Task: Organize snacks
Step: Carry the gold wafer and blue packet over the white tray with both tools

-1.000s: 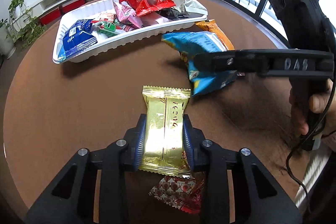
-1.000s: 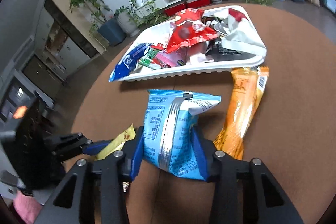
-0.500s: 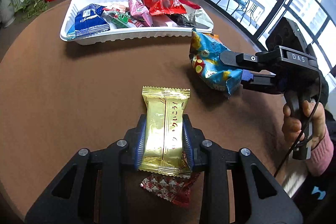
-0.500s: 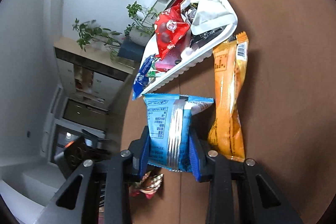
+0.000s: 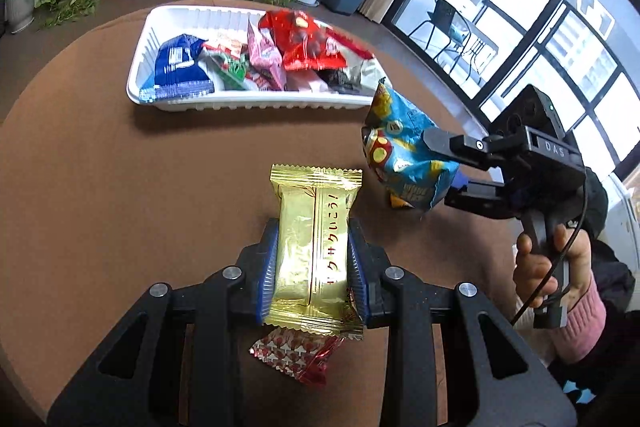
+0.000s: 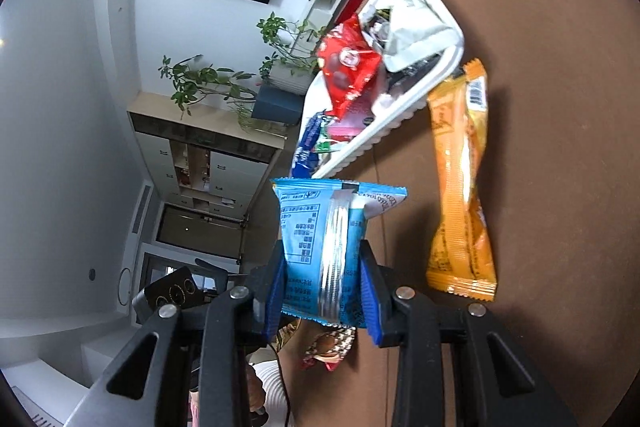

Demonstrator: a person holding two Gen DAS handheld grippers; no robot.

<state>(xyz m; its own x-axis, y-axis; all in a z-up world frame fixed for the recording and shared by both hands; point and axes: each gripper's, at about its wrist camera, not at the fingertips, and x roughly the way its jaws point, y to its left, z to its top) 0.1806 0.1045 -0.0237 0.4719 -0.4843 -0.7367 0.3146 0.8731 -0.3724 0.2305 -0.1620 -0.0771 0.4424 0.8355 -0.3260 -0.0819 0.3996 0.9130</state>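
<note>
My left gripper (image 5: 312,251) is shut on a gold snack packet (image 5: 316,219), held a little above the brown round table (image 5: 120,207). A red-and-white patterned packet (image 5: 296,351) lies on the table beneath it. To the right, my right gripper (image 5: 448,167) holds a blue snack packet (image 5: 400,147) in the air, turned on edge. In the right wrist view the right gripper (image 6: 324,279) has its blue pads pressed on both sides of that blue packet (image 6: 320,227). The white tray (image 5: 256,105) at the far side holds several packets.
An orange packet (image 6: 460,187) lies on the table beside the tray's (image 6: 384,131) near rim, right of the blue packet. A person's hand (image 5: 540,263) in a pink sleeve grips the right handle. Plants, a low shelf and windows stand beyond the table edge.
The right gripper has rolled and raised the blue packet off the table. The left gripper has risen slightly and rolled with the gold packet, so the tray sits more central.
</note>
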